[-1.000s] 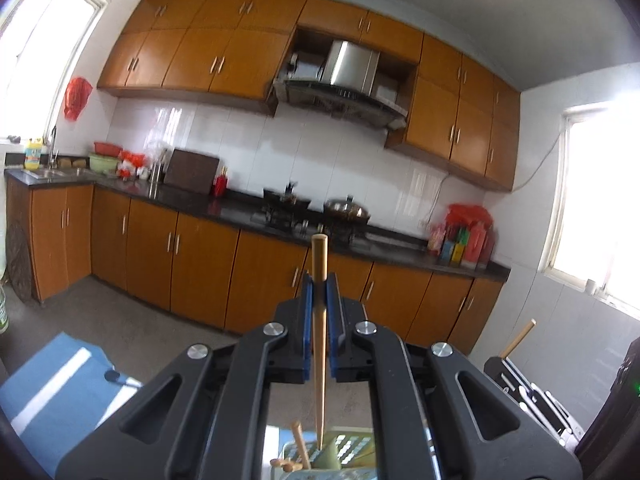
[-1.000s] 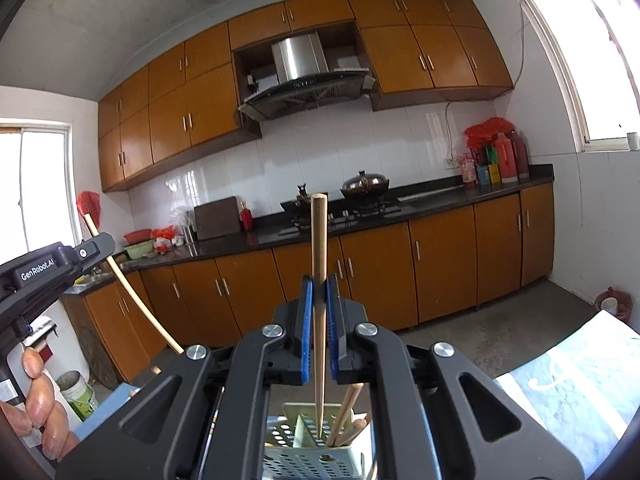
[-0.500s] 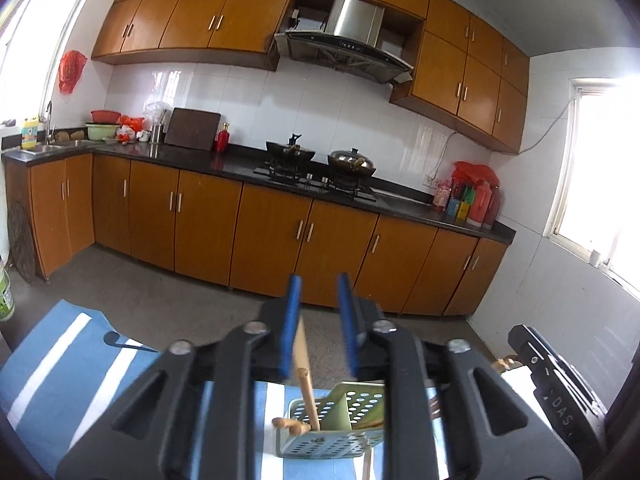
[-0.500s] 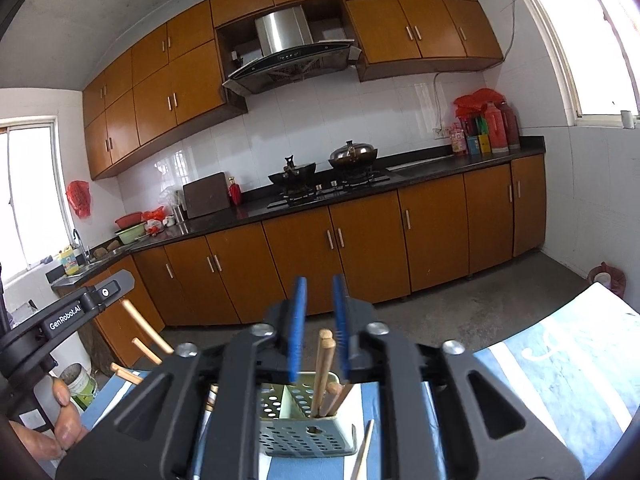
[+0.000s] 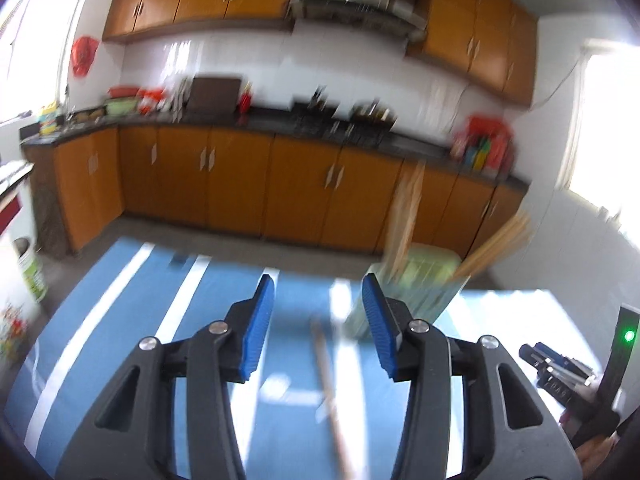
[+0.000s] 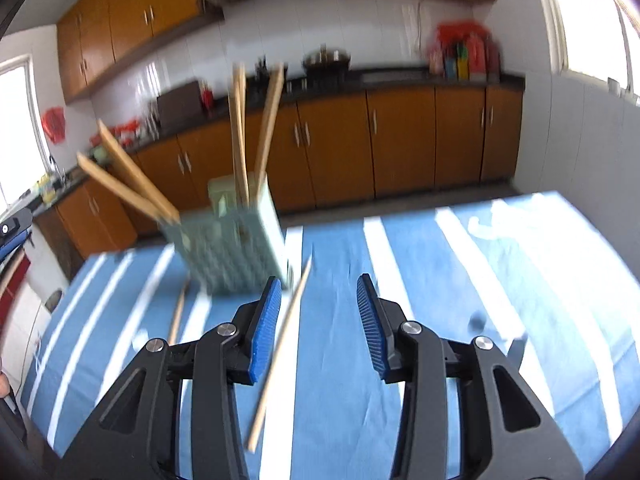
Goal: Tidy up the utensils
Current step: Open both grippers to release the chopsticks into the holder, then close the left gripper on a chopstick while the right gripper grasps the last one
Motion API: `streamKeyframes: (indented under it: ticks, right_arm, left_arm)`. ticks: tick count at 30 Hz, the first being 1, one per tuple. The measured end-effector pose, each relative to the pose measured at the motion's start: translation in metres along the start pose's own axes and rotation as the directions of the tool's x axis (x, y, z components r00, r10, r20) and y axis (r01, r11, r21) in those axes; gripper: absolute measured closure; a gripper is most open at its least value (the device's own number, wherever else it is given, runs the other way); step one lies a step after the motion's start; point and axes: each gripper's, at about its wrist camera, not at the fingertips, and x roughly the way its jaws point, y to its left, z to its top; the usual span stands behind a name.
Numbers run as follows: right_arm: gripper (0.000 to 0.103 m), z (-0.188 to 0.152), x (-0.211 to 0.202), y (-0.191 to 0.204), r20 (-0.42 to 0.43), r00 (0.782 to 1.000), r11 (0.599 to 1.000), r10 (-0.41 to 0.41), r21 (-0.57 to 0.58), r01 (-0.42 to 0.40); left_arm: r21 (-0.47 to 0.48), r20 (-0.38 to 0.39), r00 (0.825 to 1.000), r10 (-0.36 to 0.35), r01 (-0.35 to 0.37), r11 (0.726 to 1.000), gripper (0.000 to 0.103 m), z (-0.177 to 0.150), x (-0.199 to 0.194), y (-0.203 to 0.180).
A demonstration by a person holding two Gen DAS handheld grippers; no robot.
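Left gripper (image 5: 318,322): jaws apart, empty; a second ago clamped on a chopstick.
Right gripper (image 6: 318,322): jaws apart, empty; likewise released.
Loose chopstick (image 6: 280,356): on striped cloth (image 6: 440,280), under right gripper's left finger.
Green holder (image 6: 236,248): just ahead-left, chopsticks (image 6: 240,132) upright inside.
Cabinets (image 6: 400,140): far behind.

Orange cabinets (image 5: 304,184), white tiled wall (image 5: 280,68), bright windows (image 5: 608,120).
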Motion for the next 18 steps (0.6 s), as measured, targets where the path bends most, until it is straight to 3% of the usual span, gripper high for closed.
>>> streamKeyframes:
  ticks: [2, 4, 8, 13, 15, 18]
  right_arm:
    - [0.062, -0.025, 0.020, 0.007, -0.084, 0.995, 0.999, 0.045, 0.007, -0.045]
    - [0.063, -0.045, 0.037, 0.019, -0.148, 0.987, 0.998, 0.067, -0.010, -0.070]
    - [0.065, -0.058, 0.061, 0.042, -0.204, 0.978, 0.996, 0.044, -0.063, -0.058]
    - [0.074, -0.071, 0.076, 0.044, -0.216, 0.976, 0.996, -0.001, -0.086, -0.018]
    - [0.090, -0.073, 0.076, 0.044, -0.203, 0.979, 0.994, -0.023, -0.107, 0.001]
    - [0.095, -0.072, 0.076, 0.032, -0.190, 0.981, 0.996, -0.045, -0.089, 0.029]
  left_arm:
    - [0.006, -0.080, 0.995, 0.054, -0.054, 0.999, 0.057, -0.030, 0.016, 0.012]
    - [-0.008, -0.145, 0.987, 0.065, -0.067, 0.998, 0.057, -0.050, 0.027, 0.023]
    - [-0.029, -0.243, 0.967, 0.071, -0.080, 0.996, 0.057, -0.079, 0.042, 0.034]
    - [-0.008, -0.262, 0.963, 0.057, -0.061, 0.998, 0.053, -0.090, 0.044, 0.029]
    - [0.002, -0.266, 0.963, 0.051, -0.053, 0.999, 0.053, -0.092, 0.048, 0.022]
    - [0.022, -0.281, 0.959, 0.039, -0.034, 0.999, 0.053, -0.093, 0.058, 0.008]
